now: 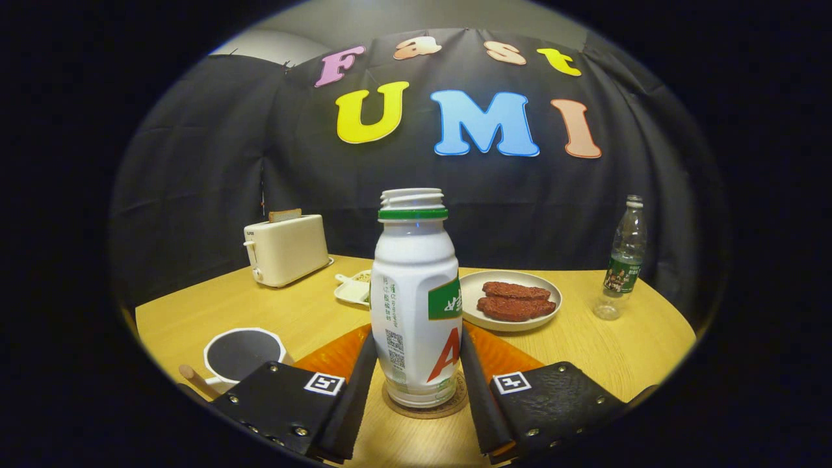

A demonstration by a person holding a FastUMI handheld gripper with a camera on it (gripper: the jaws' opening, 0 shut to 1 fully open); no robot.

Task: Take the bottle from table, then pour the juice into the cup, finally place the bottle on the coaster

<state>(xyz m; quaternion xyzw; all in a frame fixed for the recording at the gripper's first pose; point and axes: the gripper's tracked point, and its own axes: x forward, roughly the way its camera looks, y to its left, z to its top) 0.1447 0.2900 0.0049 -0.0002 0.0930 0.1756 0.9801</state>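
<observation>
Gripper [416, 383] fingers flanking upright bottle [416, 305], seated on coaster [426, 406]

Black cloth wall [195, 195] behind; pale wooden table [617, 351]; grey wall [416, 16] above cloth; dim light

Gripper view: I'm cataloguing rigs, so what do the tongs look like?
The tongs are two flat slanted fingers on broad textured plates studded with small metal screws. Each plate bears a square white marker with a black pattern. No cables or sleeve visible.
</observation>
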